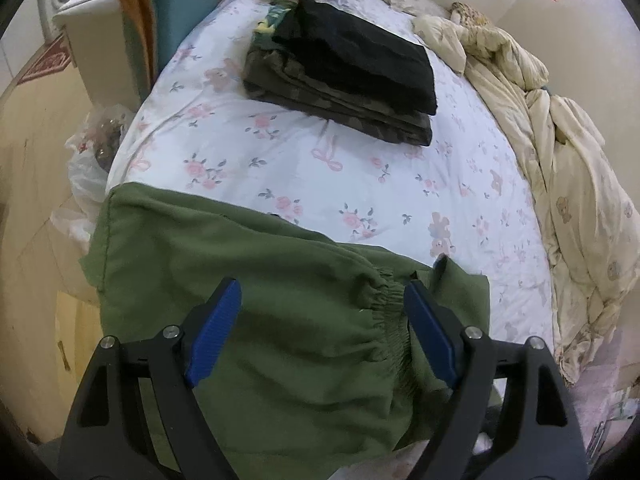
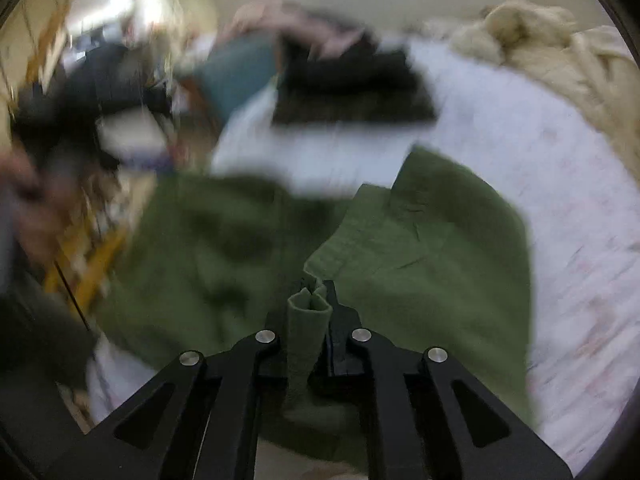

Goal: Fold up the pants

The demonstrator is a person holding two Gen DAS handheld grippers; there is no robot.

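Green pants [image 1: 248, 280] lie on the near end of a floral bed sheet [image 1: 360, 168]. Their gathered elastic band [image 1: 384, 300] sits between the fingers of my left gripper [image 1: 320, 300], which is open just above the fabric, blue pads apart. In the blurred right wrist view, my right gripper [image 2: 310, 300] is shut on a pinched fold of the green pants [image 2: 440, 248], with cloth bunched between the jaws. A blue fingertip of the right gripper [image 1: 440, 266] pokes from the fabric in the left wrist view.
A folded stack with black [image 1: 360, 52] and camouflage [image 1: 340, 108] clothes lies farther up the bed. A cream quilt [image 1: 560, 152] is bunched along the right side. A plastic bag [image 1: 92, 148] and a white bin [image 1: 96, 40] stand left of the bed.
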